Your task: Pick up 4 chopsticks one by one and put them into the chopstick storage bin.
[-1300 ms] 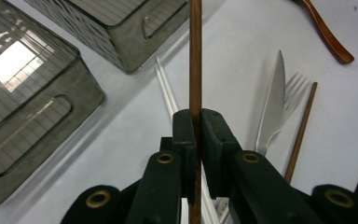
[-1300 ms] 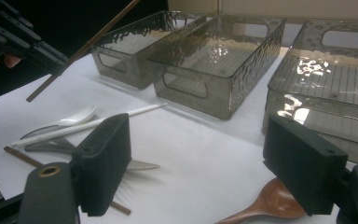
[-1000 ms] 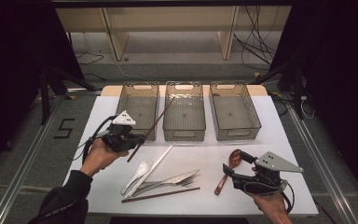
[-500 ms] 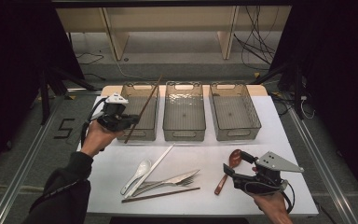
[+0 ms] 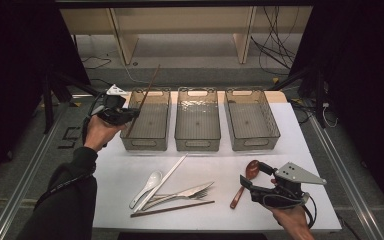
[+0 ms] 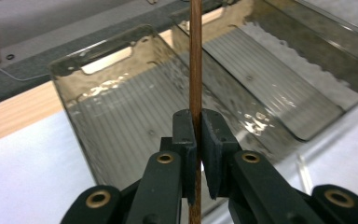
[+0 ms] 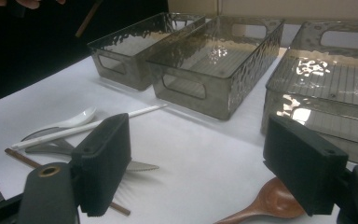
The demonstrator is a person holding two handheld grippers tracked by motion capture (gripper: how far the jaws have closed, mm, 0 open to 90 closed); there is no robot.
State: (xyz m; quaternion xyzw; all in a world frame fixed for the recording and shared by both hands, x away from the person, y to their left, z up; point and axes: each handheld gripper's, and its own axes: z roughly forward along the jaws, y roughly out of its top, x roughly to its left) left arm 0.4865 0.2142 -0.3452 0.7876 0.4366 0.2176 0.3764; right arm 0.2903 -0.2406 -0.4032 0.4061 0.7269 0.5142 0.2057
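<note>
while the left claw [image 5: 130, 116] is clamped shut on a brown chopstick [image 6: 195, 60], the stick stands nearly upright, long axis running up out of the pads and tilted toward the left bin [image 5: 150, 95]. bin lies just ahead of and below this claw, so the left hand is the nearer one. stick looks thin, dark, wooden. right claw [image 7: 200, 163] open and empty, wooden spoon [image 7: 265, 205] just beneath it.
</note>
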